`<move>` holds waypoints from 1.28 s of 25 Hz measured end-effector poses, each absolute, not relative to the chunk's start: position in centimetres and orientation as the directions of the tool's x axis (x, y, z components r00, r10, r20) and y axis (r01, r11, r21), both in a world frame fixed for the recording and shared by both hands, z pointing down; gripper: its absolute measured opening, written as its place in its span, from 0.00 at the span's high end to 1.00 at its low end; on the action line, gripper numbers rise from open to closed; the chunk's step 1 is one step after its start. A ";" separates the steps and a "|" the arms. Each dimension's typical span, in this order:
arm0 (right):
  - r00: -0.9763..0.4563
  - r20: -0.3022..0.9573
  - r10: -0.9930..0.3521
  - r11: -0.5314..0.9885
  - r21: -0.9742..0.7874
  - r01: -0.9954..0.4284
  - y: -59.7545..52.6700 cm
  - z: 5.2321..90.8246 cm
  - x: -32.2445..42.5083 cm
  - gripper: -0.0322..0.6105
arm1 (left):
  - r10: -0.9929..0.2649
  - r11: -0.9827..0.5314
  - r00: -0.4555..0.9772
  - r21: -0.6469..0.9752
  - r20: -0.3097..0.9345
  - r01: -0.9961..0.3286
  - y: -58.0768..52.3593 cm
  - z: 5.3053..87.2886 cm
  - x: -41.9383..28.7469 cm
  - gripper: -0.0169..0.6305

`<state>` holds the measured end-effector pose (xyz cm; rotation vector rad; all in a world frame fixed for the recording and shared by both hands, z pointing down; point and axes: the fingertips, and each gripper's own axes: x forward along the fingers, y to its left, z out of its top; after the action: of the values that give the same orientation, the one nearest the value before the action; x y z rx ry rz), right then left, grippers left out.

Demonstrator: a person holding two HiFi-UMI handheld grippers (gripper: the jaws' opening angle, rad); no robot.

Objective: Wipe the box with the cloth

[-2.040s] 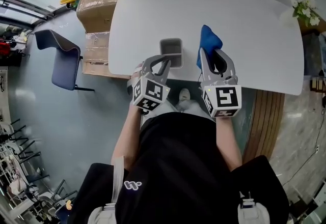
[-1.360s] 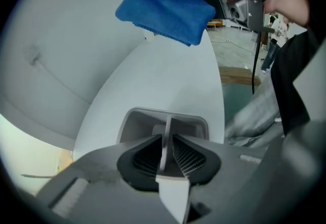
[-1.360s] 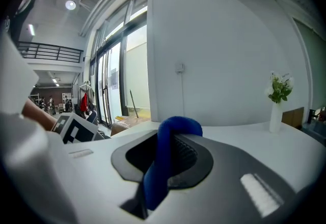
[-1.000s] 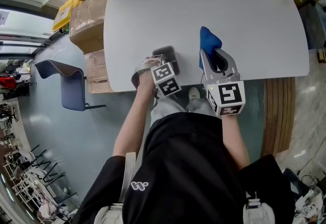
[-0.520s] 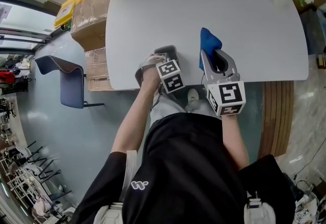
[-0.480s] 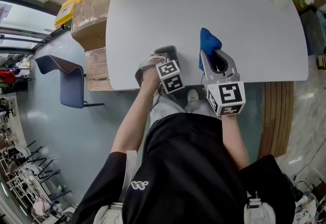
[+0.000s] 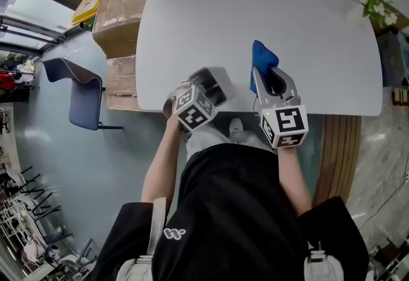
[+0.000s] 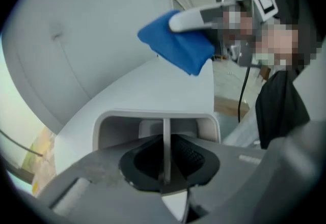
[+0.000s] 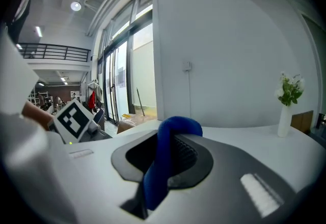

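Since a moment earlier the left claw has twisted and drawn back toward the near edge of the table. The box now sits tilted in its grip rather than flat. That suggests the box is being raised and turned for wiping. The left claw is closed on a thin upright wall of the box. The right claw, just to the right and apart from the box, is clamped on the blue cloth, which pokes out toward the far side. Cloth and box do not touch yet.

Overhead head view and low gripper views share table.
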<state>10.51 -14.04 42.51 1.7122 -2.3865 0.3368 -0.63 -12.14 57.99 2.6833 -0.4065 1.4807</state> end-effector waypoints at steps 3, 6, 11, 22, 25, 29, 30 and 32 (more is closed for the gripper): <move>-0.361 0.257 -0.896 0.351 -0.087 -0.932 -14.4 41.6 9.8 0.86 | -0.222 -0.950 0.655 -0.011 0.722 -0.311 -11.9 54.4 -0.4 0.89; -0.461 0.216 -0.861 0.445 -0.120 -0.887 -14.6 40.1 8.8 0.86 | -0.225 -0.942 0.762 0.063 0.607 -0.329 -11.6 50.9 -0.5 0.89; -0.653 0.133 -0.746 0.639 -0.137 -0.757 -13.9 38.2 5.9 0.86 | -0.239 -0.931 0.835 0.127 0.495 -0.342 -11.6 47.3 -1.3 0.89; -0.942 0.152 -0.298 0.950 -0.053 -0.309 -8.1 35.9 -1.7 0.86 | -0.201 -0.960 0.848 0.073 0.490 -0.269 -11.7 44.8 -1.8 0.89; -0.956 0.153 -0.252 0.964 -0.050 -0.262 -7.8 35.8 -2.3 0.86 | -0.171 -0.975 0.833 0.031 0.526 -0.220 -11.2 44.4 -1.6 0.89; -0.964 0.145 -0.223 0.971 -0.054 -0.233 -7.7 35.4 -2.9 0.86 | -0.092 -0.993 0.834 0.012 0.545 -0.118 -9.6 43.8 -1.2 0.89; -0.964 0.144 -0.224 0.971 -0.050 -0.233 -7.7 35.2 -3.0 0.86 | -0.074 -0.995 0.837 0.015 0.543 -0.097 -9.1 43.7 -1.1 0.89; -0.963 0.140 -0.231 0.971 -0.034 -0.238 -7.9 34.9 -3.0 0.86 | -0.033 -0.998 0.841 0.024 0.540 -0.055 -8.2 43.4 -0.8 0.89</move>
<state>-3.02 -7.91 34.90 0.3568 -2.9844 0.0762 -0.81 -8.15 43.38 2.9768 -0.0707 0.8722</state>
